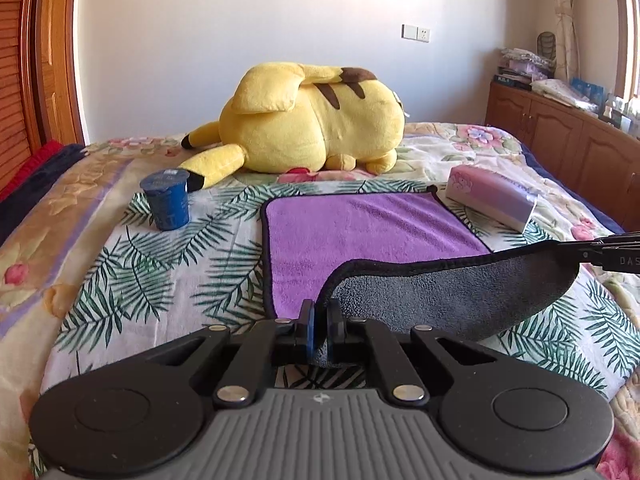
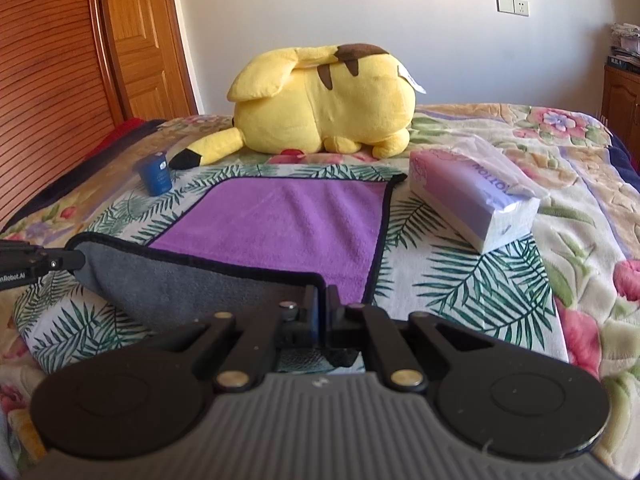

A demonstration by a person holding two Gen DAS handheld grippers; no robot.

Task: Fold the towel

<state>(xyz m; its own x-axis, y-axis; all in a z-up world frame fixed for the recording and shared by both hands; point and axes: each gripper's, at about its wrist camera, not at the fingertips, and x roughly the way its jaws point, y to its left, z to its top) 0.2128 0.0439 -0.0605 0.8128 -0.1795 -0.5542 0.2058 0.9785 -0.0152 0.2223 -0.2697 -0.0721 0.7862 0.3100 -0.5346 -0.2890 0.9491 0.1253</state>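
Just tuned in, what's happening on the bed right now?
Both grippers are clamped on the near edge of the purple towel, one at each near corner: the left gripper and the right gripper. That edge is lifted, showing the grey underside, while the far half lies flat on the bed. A blue cup, tissue pack and yellow plush sit beyond it.

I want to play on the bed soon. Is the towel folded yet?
Not yet. Both near corners are grabbed: the left gripper and right gripper have their jaws shut on the towel, lifting its grey underside. The far half lies flat; the edge still must go across.
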